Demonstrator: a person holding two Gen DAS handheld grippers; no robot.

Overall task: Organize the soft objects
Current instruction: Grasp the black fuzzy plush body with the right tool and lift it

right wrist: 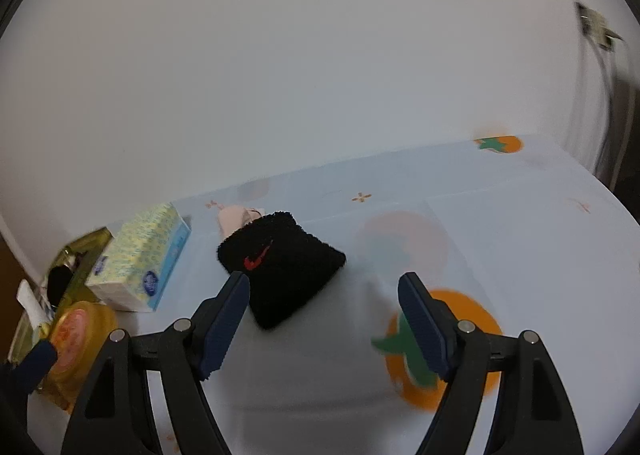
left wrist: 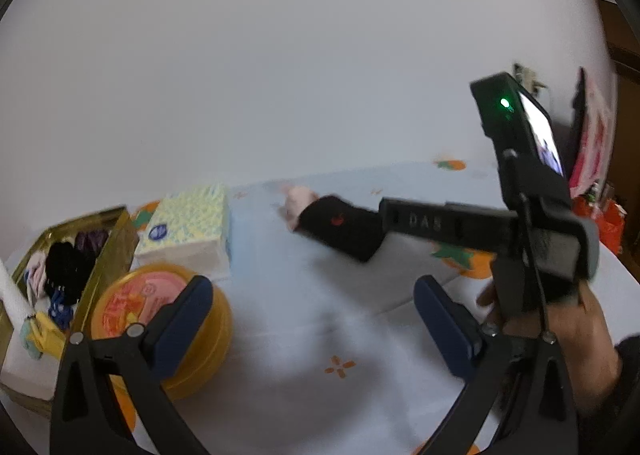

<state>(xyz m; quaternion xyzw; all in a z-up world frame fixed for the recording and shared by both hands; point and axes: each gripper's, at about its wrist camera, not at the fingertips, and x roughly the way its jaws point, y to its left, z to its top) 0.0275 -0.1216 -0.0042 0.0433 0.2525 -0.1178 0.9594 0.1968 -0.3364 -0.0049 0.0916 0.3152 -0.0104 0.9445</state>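
Observation:
A black wristband with a red logo lies on the pale blue tablecloth; it also shows in the left wrist view. A small pink soft item lies just behind it, also seen in the left wrist view. My right gripper is open and empty, its jaws just short of the wristband. In the left wrist view the right gripper's fingers reach over the wristband. My left gripper is open and empty above the cloth.
A gold tin holding dark and coloured soft items stands at the left. Beside it are a tissue box and a round yellow container with a pink lid. The white wall runs behind the table. A red bag sits far right.

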